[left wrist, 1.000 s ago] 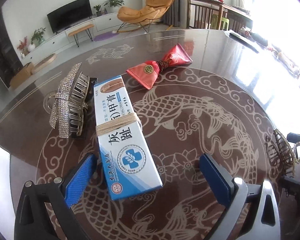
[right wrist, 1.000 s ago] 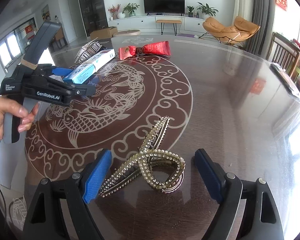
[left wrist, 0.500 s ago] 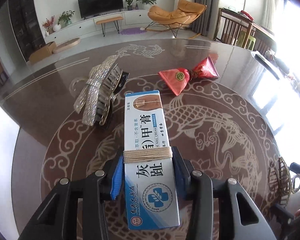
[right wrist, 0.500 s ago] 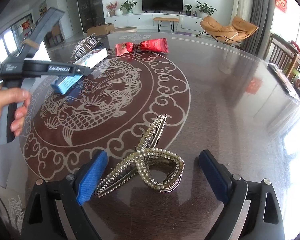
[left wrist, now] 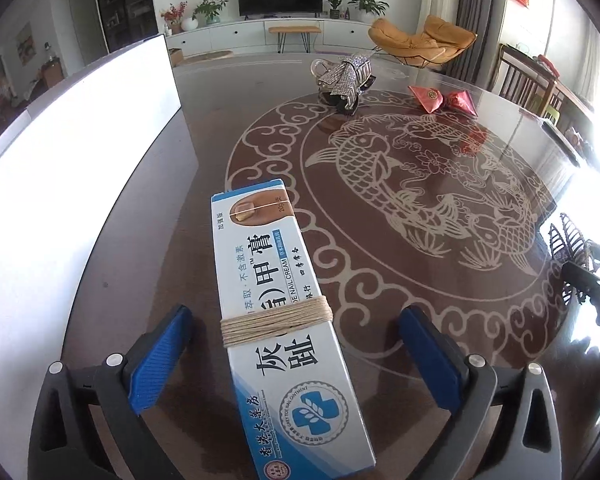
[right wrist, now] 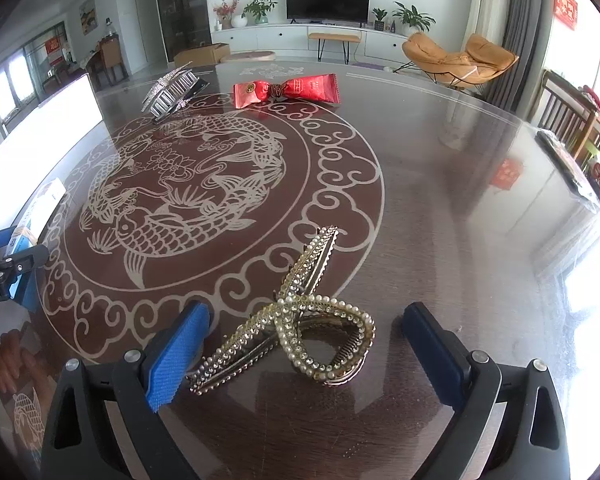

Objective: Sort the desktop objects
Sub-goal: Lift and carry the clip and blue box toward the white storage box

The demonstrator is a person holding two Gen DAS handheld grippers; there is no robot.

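A blue and white nail-cream box [left wrist: 284,320] bound with twine lies on the dark fish-patterned table [left wrist: 400,184], beside a white sheet. My left gripper [left wrist: 296,356] straddles its near half; the jaws are opening and both blue pads stand clear of the box. In the right wrist view a gold pearl-studded hair clip [right wrist: 300,324] rests on the table between the fingers of my right gripper [right wrist: 306,354]. Those jaws are opening too, with no pad pressing on the clip. A silver rhinestone hair clip [left wrist: 346,78] and a red candy wrapper [left wrist: 440,98] lie at the far side.
A large white sheet [left wrist: 80,160] covers the table's left part. The right wrist view shows the left gripper [right wrist: 8,264] at the left edge, held by a hand. Dark objects lie near the table's far right rim [right wrist: 572,164]. Wooden chairs stand beyond it.
The left gripper shut on the box, carried it left toward the white sheet, then opened with the box lying on the table. The right gripper's jaws widened around the pearl clip.
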